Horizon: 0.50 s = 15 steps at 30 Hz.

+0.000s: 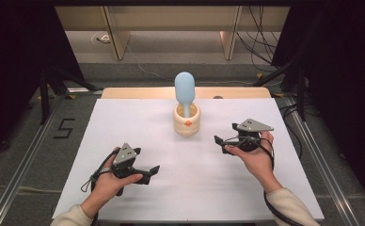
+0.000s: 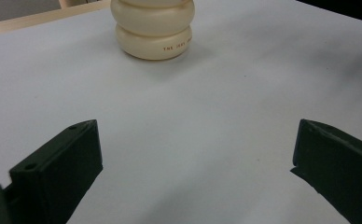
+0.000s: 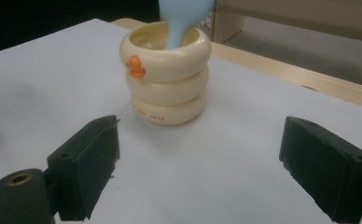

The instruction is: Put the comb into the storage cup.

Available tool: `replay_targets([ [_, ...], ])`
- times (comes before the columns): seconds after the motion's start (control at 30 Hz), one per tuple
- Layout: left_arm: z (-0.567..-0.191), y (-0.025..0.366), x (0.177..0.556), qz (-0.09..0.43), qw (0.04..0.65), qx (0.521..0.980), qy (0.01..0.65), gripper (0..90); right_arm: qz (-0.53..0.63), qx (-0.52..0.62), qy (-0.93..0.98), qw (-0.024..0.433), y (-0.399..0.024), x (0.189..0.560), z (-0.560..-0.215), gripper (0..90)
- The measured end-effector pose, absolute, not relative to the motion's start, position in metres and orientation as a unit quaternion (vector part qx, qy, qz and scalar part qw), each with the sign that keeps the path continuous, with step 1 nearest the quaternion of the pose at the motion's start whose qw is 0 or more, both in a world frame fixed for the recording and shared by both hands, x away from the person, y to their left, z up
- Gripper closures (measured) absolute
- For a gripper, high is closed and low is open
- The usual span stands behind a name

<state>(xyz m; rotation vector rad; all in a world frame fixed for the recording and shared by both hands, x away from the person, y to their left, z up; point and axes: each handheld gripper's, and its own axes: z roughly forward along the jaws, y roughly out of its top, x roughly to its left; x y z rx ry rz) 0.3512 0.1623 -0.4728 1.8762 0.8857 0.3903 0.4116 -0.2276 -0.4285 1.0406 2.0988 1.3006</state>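
Early stage: the right hand-held gripper (image 1: 222,142) and left hand-held gripper (image 1: 153,172) are hovering with jaws wide apart, empty; the blue spatula (image 1: 184,90) is standing untouched in the cream holder (image 1: 186,123) on the desk (image 1: 124,122).

A white rectangular tabletop (image 1: 138,132) with a pale wooden strip (image 1: 138,92) along its far edge stands on a grey carpeted floor (image 1: 30,136). A black "5" (image 1: 64,128) is marked on that floor to the left. Behind, light wooden furniture legs (image 1: 117,37) rise, with black cables (image 1: 258,42) trailing nearby.
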Motion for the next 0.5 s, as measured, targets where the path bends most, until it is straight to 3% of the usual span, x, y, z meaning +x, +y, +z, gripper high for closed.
replay_targets([
  [0.5, -0.473, 0.162, 0.351, 0.162, 0.492, 0.773, 0.366, 0.7, 0.469, 0.373, 0.769, 0.224, -0.241, 0.392, -0.436, 13.1],
])
